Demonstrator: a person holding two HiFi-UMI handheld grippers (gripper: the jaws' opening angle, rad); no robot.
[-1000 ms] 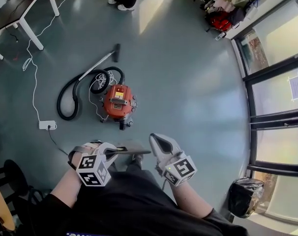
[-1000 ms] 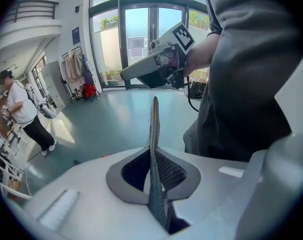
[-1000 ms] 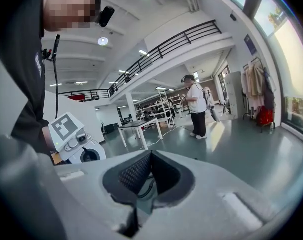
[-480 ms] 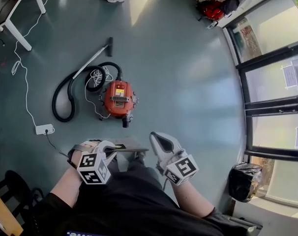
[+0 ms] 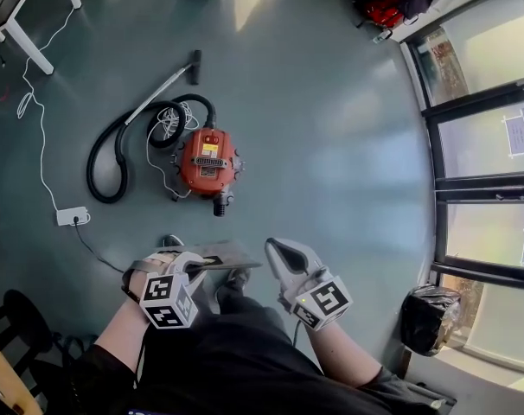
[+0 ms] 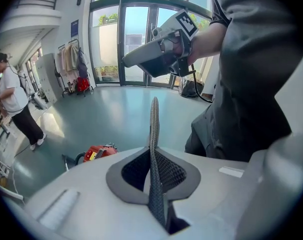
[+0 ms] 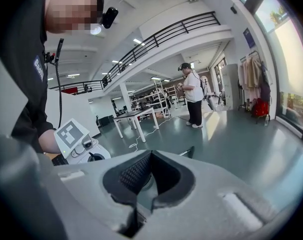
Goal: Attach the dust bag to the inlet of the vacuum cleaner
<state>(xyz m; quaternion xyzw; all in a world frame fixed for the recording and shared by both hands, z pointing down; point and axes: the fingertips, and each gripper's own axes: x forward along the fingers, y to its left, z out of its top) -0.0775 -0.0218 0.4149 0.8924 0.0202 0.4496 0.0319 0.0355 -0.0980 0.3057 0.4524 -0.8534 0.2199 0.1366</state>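
The red vacuum cleaner (image 5: pixel 208 164) stands on the floor ahead of me, and its black hose (image 5: pixel 106 162) coils to its left. It shows small and far below in the left gripper view (image 6: pixel 99 151). My left gripper (image 5: pixel 197 264) is shut on the flat grey dust bag (image 5: pixel 236 254), which reaches right at knee height. In the left gripper view the bag (image 6: pixel 154 134) stands edge-on between the pads of that gripper (image 6: pixel 152 156). My right gripper (image 5: pixel 273 249) hangs just right of the bag. It (image 7: pixel 147 176) is shut with nothing in it.
A white power strip (image 5: pixel 72 217) and its cable lie left of the vacuum. The wand and floor head (image 5: pixel 171 80) point up-left. Table legs (image 5: pixel 24 41) stand at the far left, glass doors (image 5: pixel 487 145) on the right, a black bin bag (image 5: pixel 431 318) at the lower right. A person (image 7: pixel 194 94) stands further off.
Both grippers have sunk slightly, with the bag still in the left one. In the head view the vacuum has shifted a little upward.
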